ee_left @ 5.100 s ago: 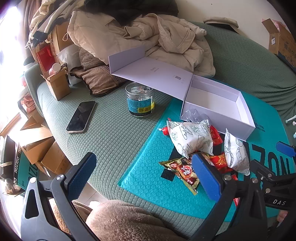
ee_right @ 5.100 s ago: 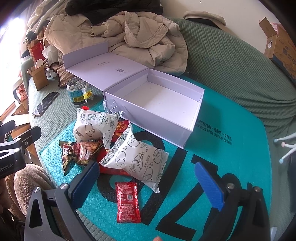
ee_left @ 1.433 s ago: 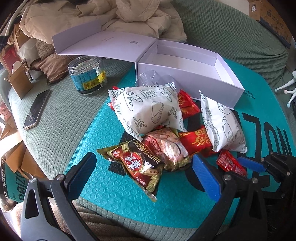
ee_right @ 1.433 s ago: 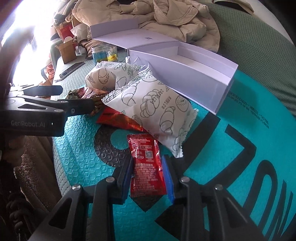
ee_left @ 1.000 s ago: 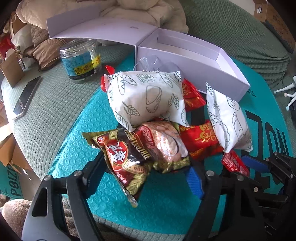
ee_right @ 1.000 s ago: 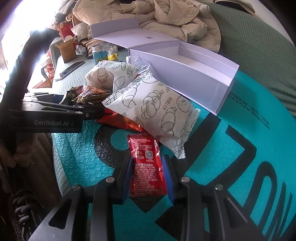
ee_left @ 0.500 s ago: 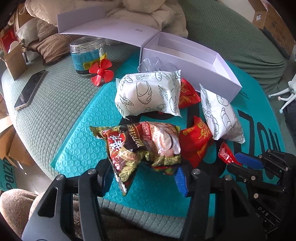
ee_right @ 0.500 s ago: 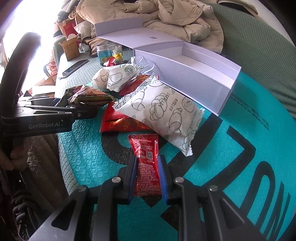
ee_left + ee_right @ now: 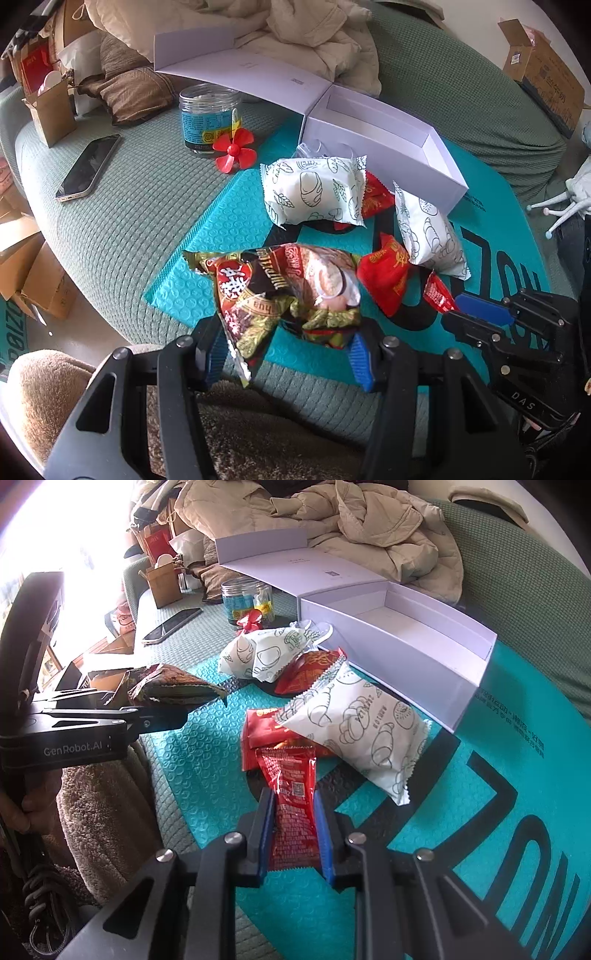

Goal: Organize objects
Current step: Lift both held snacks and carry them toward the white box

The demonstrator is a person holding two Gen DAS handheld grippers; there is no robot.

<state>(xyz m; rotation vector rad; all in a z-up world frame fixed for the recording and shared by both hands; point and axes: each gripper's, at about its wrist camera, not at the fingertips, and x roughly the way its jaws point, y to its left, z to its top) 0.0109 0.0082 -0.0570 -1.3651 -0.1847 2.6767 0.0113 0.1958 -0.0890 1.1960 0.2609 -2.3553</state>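
Note:
My left gripper [image 9: 288, 354] is shut on a brown and red snack bag [image 9: 284, 288] and holds it lifted above the teal mat [image 9: 221, 236]. My right gripper [image 9: 293, 827] is shut on a small red sachet [image 9: 291, 797], lifted off the mat. The left gripper with its bag [image 9: 166, 690] shows at the left of the right wrist view. An open white box [image 9: 388, 147] stands empty behind the snacks. Two white pastry packs [image 9: 314, 188] [image 9: 428, 229] and red packets [image 9: 388, 273] lie in front of the box.
A clear jar [image 9: 208, 118] and a red propeller toy [image 9: 234, 149] stand left of the box. A phone [image 9: 86, 166] lies on the green sofa. Beige clothes [image 9: 295, 26] are piled at the back. Cardboard boxes [image 9: 33, 273] sit on the floor at left.
Both grippers closed on their items and lifted them: the left took the brown snack bag, the right the red sachet. The white pack shifted, uncovering the red propeller.

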